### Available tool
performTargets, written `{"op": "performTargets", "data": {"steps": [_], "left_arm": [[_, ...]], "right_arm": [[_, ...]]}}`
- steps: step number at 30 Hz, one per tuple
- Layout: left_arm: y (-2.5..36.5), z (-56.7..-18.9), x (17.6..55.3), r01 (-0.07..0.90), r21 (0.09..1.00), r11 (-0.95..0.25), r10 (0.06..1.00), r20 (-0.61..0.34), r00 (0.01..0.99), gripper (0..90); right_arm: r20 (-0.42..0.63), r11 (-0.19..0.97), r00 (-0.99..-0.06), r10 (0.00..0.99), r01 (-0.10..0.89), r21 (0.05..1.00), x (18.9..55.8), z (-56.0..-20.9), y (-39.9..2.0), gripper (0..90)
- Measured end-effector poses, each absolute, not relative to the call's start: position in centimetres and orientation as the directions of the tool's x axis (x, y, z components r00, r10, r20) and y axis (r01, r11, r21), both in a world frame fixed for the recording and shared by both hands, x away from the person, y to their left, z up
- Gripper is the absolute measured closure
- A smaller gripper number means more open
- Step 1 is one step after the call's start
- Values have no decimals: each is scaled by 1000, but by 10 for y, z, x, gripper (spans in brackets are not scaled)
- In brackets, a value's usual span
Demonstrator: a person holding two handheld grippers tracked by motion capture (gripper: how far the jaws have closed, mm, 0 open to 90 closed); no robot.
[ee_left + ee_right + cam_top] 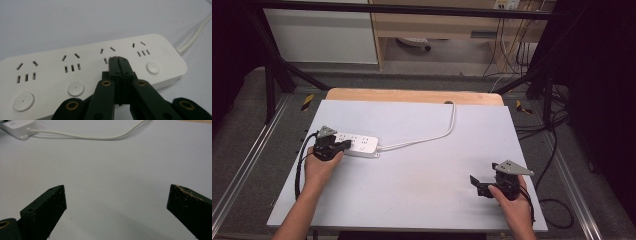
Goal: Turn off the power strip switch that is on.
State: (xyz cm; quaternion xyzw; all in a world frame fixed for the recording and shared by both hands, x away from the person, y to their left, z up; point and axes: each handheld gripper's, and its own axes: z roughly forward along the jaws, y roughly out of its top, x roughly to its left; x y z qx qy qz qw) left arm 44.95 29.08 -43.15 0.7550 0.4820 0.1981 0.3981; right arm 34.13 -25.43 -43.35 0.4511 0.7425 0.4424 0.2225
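A white power strip (357,143) lies on the grey table top at the left, its white cable (432,136) curving off toward the far edge. My left gripper (346,145) is shut, and its closed tips hover over the strip. In the left gripper view the strip (50,72) shows several socket sets and round buttons, with my shut left gripper (117,59) just over the third set. My right gripper (476,184) rests near the front right of the table, open and holding nothing. Its view shows the right gripper (116,191) spread wide, the strip's end (17,127) and the cable (82,137) far off.
The grey sheet (422,170) covers a wooden table (412,95) whose far edge shows. Black frame bars (277,75) stand at both back corners, and loose cables (557,165) hang off the right side. A cabinet (322,35) stands beyond the table.
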Motion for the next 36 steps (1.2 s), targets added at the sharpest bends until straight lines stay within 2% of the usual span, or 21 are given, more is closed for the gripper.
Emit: {"op": "performTargets", "data": {"steps": [8,11,33,36], "left_arm": [[286,-432,449,565,792,-231,873,-87,479,900],[282,-431,449,561,789,-251,880,-56,472,900],[290,-431,450,564,791,-239,887,-58,458,900],[289,-431,449,557,789,-259,886,-35,463,900]], "right_arm": [[70,201,-494,867,474,857,341,-433,-254,31],[69,201,-494,867,474,857,341,-433,-254,32],[68,203,-495,866,473,857,341,-433,-254,31],[70,200,-494,867,472,859,341,-433,-255,31]]}}
